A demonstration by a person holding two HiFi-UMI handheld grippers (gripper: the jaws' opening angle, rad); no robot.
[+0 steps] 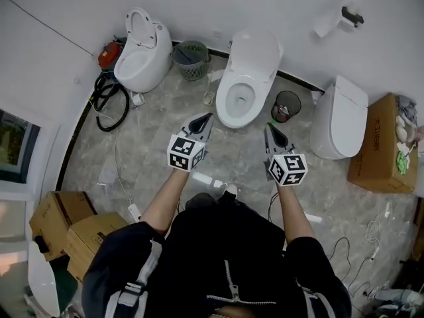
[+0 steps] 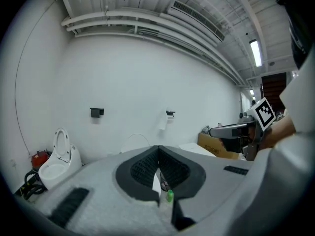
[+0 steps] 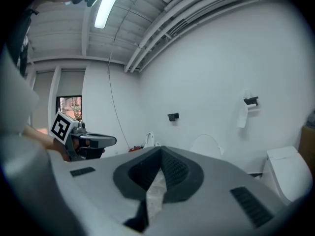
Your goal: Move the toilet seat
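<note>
The middle toilet stands against the far wall with its white lid raised and the seat ring down over the bowl. My left gripper hovers just short of the bowl's front left, jaws shut and empty. At the bowl's front right my right gripper is likewise shut with nothing in it. In the left gripper view the closed jaws point at the raised lid. The right gripper view shows its shut jaws left of the same lid.
A second toilet with its seat up stands at the left, and a closed one at the right. A green bin and a black bin flank the middle toilet. Cardboard boxes and cables lie along the sides.
</note>
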